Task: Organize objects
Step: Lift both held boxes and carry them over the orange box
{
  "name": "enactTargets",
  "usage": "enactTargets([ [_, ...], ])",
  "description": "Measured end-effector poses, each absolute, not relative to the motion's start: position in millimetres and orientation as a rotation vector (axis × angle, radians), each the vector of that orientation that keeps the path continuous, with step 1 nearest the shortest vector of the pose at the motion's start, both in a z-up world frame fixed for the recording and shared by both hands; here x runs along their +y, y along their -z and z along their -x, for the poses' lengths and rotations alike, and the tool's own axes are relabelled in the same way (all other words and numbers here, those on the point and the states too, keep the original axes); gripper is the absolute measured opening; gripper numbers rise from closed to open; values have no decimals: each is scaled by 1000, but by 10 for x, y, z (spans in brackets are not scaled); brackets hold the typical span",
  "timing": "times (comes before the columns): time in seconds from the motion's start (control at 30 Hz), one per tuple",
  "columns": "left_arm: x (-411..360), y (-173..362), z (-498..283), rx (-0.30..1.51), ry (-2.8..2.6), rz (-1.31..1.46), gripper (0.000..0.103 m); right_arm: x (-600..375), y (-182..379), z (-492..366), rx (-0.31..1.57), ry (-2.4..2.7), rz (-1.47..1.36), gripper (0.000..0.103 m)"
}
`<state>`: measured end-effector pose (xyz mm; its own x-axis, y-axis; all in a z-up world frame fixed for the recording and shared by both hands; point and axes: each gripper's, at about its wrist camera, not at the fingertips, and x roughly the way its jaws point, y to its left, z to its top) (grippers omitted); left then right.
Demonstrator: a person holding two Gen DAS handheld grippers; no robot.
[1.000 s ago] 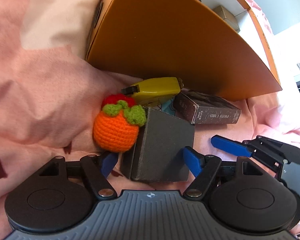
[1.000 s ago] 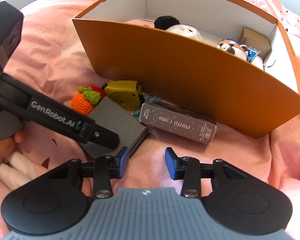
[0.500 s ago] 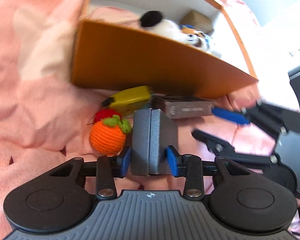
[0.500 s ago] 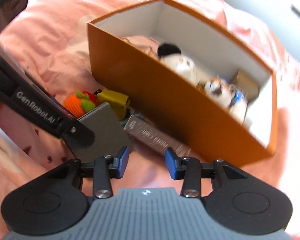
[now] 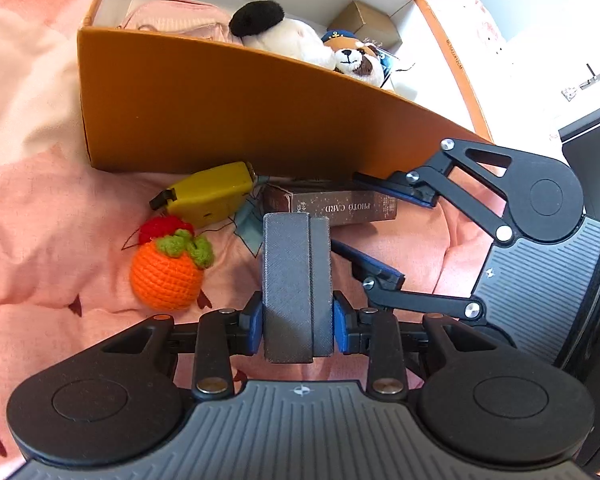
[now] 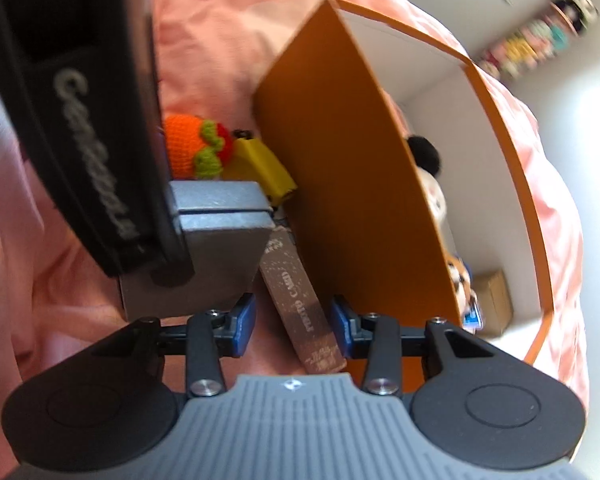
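A: What's on the blanket?
B: One crochet orange, one yellow toy, one card box, all beside the orange bin. Two plush toys inside.
A: The grippers?
B: Left gripper, tilted down, closing; its pads press the grey case, held on edge. Right gripper is released, rolled sideways, straddling the card box untouched.

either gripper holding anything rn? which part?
Left gripper: jaws closing on the grey box, pads on its two broad faces at the near end. Right gripper: open, straddling the photo card box, holding nothing.
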<state>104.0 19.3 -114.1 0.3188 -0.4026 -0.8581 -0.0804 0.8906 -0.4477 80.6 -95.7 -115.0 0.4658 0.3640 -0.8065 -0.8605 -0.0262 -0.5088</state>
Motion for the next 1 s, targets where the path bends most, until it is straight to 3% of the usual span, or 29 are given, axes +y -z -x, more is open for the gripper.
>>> enactTargets([
  [0.1,220,1133,-1036,1239,209,455,38,-930,1187,-824,473,-1089,1290,40],
  [0.2,241,1113,-1010,1228,204,457,38,-901,1217,-853,427,-1116,1343,30],
  [0.47,299,917,-903,1165,208,429,37,-980,1153,-829,348,-1120,1415,24],
  [1.0,366,67,-688,952,282,391,37,-1380,148,-1001,451,-1007,1060,24],
])
